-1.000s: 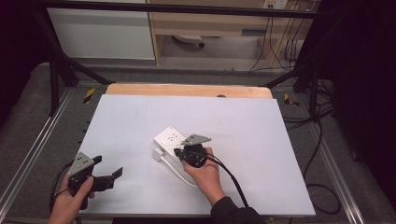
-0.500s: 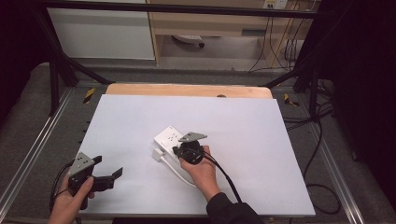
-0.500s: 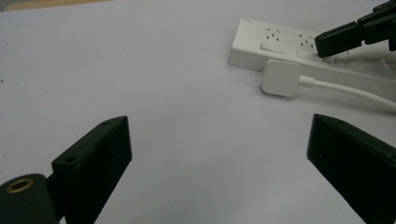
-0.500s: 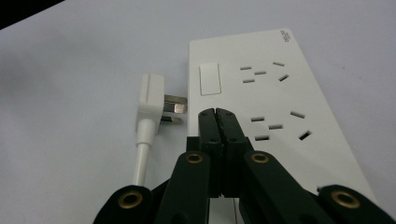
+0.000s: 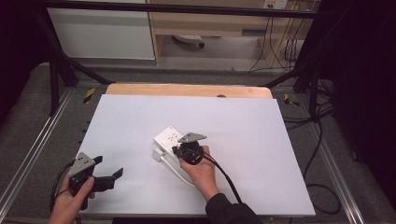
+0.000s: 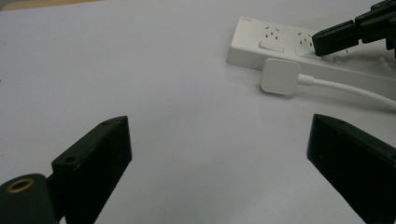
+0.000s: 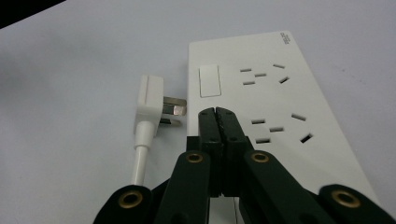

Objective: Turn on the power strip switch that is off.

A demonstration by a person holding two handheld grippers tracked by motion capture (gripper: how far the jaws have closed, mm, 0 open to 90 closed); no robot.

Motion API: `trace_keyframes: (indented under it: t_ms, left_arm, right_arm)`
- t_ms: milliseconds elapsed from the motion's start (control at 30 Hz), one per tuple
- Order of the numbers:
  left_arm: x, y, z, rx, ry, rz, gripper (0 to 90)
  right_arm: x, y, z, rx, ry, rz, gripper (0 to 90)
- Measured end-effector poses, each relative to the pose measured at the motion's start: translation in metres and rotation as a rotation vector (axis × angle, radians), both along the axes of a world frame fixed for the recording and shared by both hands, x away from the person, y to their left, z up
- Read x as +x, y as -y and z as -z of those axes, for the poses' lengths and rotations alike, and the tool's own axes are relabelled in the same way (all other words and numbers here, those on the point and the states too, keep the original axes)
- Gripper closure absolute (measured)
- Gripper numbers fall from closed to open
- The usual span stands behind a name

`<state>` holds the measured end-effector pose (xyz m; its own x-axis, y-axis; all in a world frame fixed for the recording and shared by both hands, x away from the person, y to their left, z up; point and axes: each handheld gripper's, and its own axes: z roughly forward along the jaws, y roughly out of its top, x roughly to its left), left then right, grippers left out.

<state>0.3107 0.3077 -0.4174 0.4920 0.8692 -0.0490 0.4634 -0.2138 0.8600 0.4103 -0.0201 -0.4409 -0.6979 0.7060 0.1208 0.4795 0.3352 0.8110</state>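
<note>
Both jaws of the right gripper [image 7: 215, 113] are pressed together, empty, tips over the white power strip [image 7: 280, 107] mid-table. Its white plug [image 7: 149, 100] lies just beside the strip, prongs bare. Well apart, the left gripper [image 5: 108, 173] hangs spread wide, near the table's [image 5: 261, 121] front-left corner.

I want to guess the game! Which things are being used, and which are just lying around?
Being used, probably:
power strip
plug and its cord
right claw, shut over the strip
left claw, open, waiting

Just around:
cables on the floor

Right claw [image 5: 180, 148] over white power strip [image 5: 167, 137]; left claw [image 5: 108, 167] near table edge.
</note>
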Motion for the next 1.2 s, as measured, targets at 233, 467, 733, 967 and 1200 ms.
trace_keyframes:
  t_ms: [233,467,733,967,1200]
  left_arm:
    - [0.0,0.0,0.0,0.0,-0.003,0.001,6.7]
    - [0.0,0.0,0.0,0.001,-0.003,0.002,6.7]
    - [0.001,0.0,0.0,0.002,-0.003,0.002,6.7]
    - [0.0,0.0,0.0,0.001,0.0,-0.002,6.7]
    - [0.0,0.0,0.0,0.0,-0.001,-0.002,6.7]
  right_arm:
    - [-0.001,0.0,0.0,0.001,0.002,0.002,90.0]
    - [-0.002,0.001,0.002,-0.005,-0.002,0.0,90.0]
    - [-0.002,0.002,-0.005,0.036,0.009,-0.011,90.0]
    - [-0.003,0.006,-0.013,0.022,0.03,-0.015,90.0]
    - [-0.002,0.007,-0.015,0.033,0.03,-0.01,90.0]
